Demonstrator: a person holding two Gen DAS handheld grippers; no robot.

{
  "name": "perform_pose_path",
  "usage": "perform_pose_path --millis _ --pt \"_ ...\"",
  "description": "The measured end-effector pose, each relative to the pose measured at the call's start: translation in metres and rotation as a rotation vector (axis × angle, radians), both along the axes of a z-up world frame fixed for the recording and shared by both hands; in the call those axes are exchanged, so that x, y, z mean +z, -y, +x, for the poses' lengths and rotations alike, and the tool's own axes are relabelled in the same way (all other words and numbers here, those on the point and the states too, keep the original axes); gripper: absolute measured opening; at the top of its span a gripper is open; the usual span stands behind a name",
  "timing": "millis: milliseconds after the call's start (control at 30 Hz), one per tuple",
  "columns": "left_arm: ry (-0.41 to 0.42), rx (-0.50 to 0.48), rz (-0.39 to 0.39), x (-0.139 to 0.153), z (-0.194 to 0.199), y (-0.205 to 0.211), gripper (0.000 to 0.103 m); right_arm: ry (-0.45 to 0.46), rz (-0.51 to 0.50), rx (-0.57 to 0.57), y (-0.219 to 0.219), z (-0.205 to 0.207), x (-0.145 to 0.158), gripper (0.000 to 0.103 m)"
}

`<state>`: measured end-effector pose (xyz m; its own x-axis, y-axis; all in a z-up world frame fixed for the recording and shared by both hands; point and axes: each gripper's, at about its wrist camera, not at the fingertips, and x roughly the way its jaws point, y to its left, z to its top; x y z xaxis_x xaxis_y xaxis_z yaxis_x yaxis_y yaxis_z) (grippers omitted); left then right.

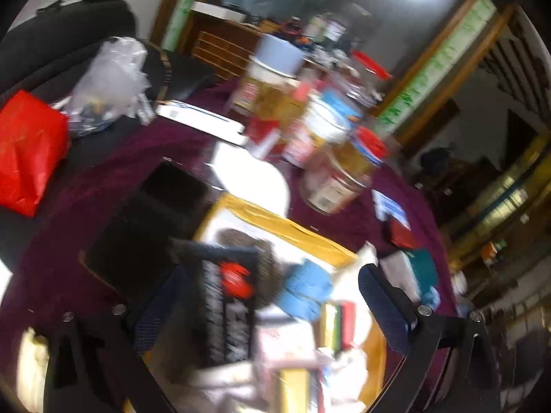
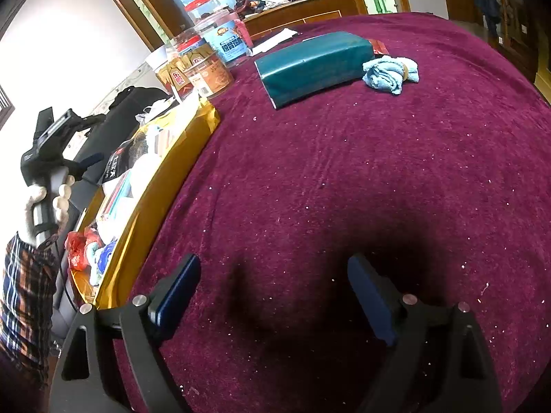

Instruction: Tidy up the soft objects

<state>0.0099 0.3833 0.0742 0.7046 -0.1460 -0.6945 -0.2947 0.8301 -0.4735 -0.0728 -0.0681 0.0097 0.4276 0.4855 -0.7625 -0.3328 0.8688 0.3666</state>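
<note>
In the right wrist view a crumpled light blue cloth (image 2: 389, 73) lies on the maroon tablecloth (image 2: 344, 179) beside a teal packet (image 2: 313, 65). My right gripper (image 2: 272, 296) is open and empty, low over bare cloth, well short of both. A yellow-rimmed box (image 2: 155, 186) full of soft items stands at the left. My left gripper (image 2: 79, 167) hovers over that box. In the blurred left wrist view my left gripper (image 1: 265, 306) is open above the box (image 1: 292, 230), over a black packet (image 1: 227, 309) and a blue cloth (image 1: 306, 289).
Several snack jars (image 2: 203, 69) stand at the back left of the table, also seen in the left wrist view (image 1: 337, 172). A red bag (image 1: 27, 151) and a clear plastic bag (image 1: 110, 79) lie on a dark chair. A wooden cabinet (image 2: 303, 10) stands behind.
</note>
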Motion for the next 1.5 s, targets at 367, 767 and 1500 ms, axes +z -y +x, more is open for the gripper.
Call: perform_pose_path --millis 367,767,1500 --pt "-0.122 -0.169 0.118 -0.025 0.031 0.076 0.102 -0.001 0.004 -0.002 0.000 0.001 0.000 0.087" --pt "0.030 -0.080 0.329 0.019 -0.024 0.103 0.101 0.008 -0.002 -0.015 0.001 -0.001 0.001 0.088" --pt "0.268 0.141 0.469 0.055 -0.225 0.167 0.102 0.474 -0.236 0.056 -0.089 -0.120 0.070 0.103"
